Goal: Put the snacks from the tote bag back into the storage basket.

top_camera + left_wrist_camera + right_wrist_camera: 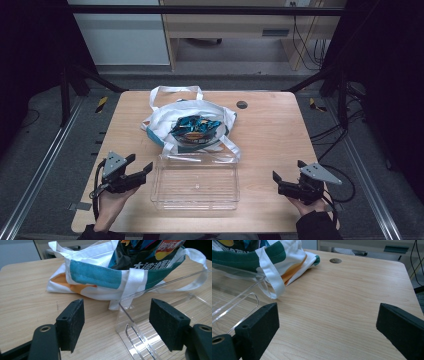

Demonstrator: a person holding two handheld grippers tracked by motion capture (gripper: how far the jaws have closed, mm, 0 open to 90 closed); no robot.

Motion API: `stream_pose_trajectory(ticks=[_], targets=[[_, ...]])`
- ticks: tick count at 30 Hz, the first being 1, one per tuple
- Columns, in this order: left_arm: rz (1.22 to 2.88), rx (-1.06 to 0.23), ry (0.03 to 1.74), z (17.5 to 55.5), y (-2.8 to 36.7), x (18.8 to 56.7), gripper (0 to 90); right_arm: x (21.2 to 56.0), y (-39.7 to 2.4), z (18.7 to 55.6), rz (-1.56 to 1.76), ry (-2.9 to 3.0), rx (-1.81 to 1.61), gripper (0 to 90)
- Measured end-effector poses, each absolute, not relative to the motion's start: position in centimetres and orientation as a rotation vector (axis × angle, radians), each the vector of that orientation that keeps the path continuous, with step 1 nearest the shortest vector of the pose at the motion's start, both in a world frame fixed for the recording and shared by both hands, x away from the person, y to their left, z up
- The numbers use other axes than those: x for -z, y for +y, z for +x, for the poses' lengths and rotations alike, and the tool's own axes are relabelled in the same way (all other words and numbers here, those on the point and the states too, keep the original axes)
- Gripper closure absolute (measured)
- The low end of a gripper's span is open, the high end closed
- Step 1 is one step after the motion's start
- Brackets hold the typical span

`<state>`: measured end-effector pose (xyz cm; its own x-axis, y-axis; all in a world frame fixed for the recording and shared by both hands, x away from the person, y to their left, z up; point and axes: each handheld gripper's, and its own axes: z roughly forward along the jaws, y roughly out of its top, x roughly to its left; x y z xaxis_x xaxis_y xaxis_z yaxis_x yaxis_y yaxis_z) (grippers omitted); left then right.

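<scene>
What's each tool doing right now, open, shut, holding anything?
Left tool: open, empty, beside the clear plastic box.
Right tool: open, empty, over bare table.

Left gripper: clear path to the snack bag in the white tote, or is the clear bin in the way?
Probably yes. The left gripper, jaws open and empty, sits left of the clear plastic bin. The dark blue snack bag pokes from the open top of the white fabric tote behind the bin, reachable from above.

High view looks down over the table's (270,130) near edge — both gripper views sit low, sharing the bag (100,277).
</scene>
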<state>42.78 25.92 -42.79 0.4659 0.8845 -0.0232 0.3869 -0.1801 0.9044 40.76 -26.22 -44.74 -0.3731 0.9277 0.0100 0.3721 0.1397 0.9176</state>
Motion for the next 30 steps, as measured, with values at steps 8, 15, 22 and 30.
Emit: stream_pose_trajectory(ticks=[8,15,22,30], targets=[[1.744,-0.636,1.075,43.0,25.4,42.2,28.1,44.8,-26.1,40.9,1.242,1.844,-1.208,4.9],[1.743,-0.638,1.058,43.1,24.9,41.7,28.2,44.8,-25.9,40.9,1.239,1.854,-1.206,4.8],[1.759,-0.635,1.027,43.5,23.8,41.2,28.2,44.7,-26.0,41.0,1.247,1.847,-1.205,4.5],[1.759,-0.635,1.007,43.8,23.3,40.5,28.2,44.6,-25.9,40.9,1.242,1.850,-1.202,4.5]])
